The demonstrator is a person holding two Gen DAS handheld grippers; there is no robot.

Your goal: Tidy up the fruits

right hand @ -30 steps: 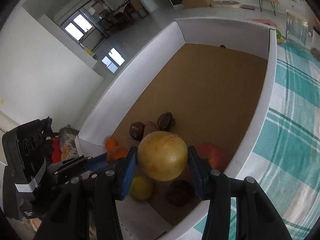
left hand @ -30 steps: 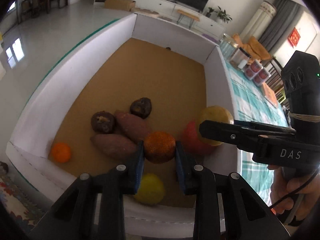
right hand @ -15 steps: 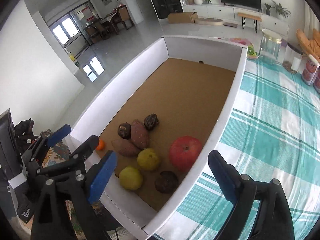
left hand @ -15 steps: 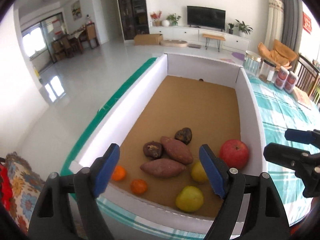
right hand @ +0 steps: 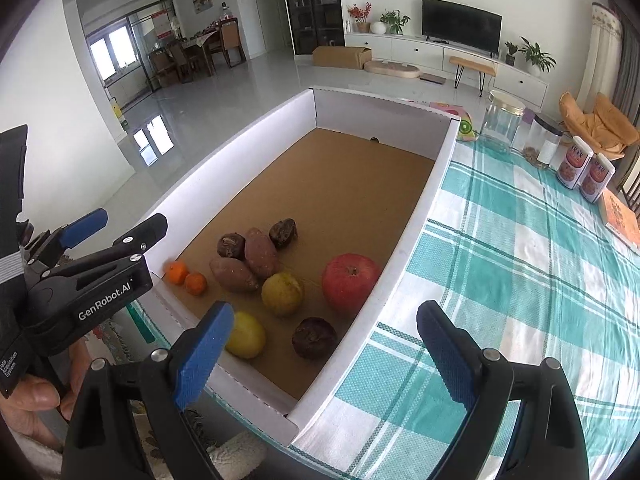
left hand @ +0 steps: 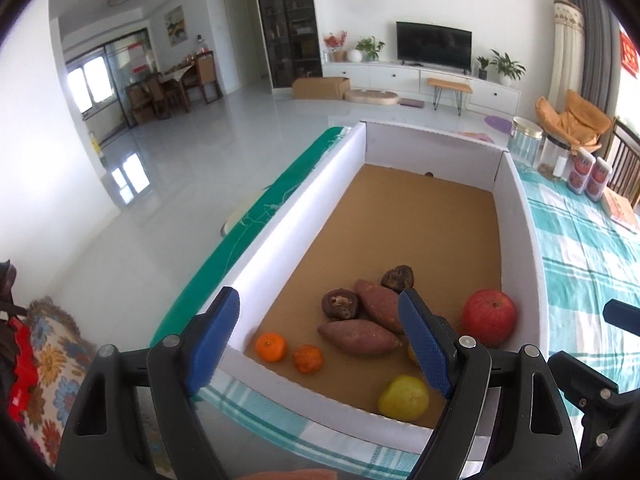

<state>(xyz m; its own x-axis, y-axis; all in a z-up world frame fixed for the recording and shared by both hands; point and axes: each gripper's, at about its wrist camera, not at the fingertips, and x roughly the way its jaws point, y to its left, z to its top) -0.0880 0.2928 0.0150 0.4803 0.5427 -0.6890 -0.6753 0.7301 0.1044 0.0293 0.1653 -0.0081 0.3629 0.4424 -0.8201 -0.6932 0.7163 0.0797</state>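
Note:
A white-walled box (left hand: 516, 216) (right hand: 416, 216) with a brown floor holds the fruit at its near end. Two small oranges (left hand: 271, 346) (right hand: 177, 272) lie side by side at the left. Two sweet potatoes (left hand: 358, 337) (right hand: 233, 274) and dark fruits (left hand: 340, 304) (right hand: 314, 338) sit mid-box. A red apple (left hand: 489, 317) (right hand: 351, 282) rests by the right wall, with two yellow fruits (left hand: 404, 397) (right hand: 282, 294) near it. My left gripper (left hand: 319, 320) (right hand: 128, 220) hangs open above the near-left corner, holding nothing. My right gripper (right hand: 325, 312) stands open over the near-right corner, also holding nothing.
The box stands on a teal checked tablecloth (right hand: 520, 272). Glass jars (right hand: 502, 120) and two printed cans (right hand: 574, 168) stand at the far right, with a book (right hand: 620, 220) beside them. Left of the box the table ends above the shiny floor (left hand: 180, 184).
The left gripper let go of an orange and the right let go of a yellow fruit. Both opened wide and drew back and up; both fruits now lie in the box.

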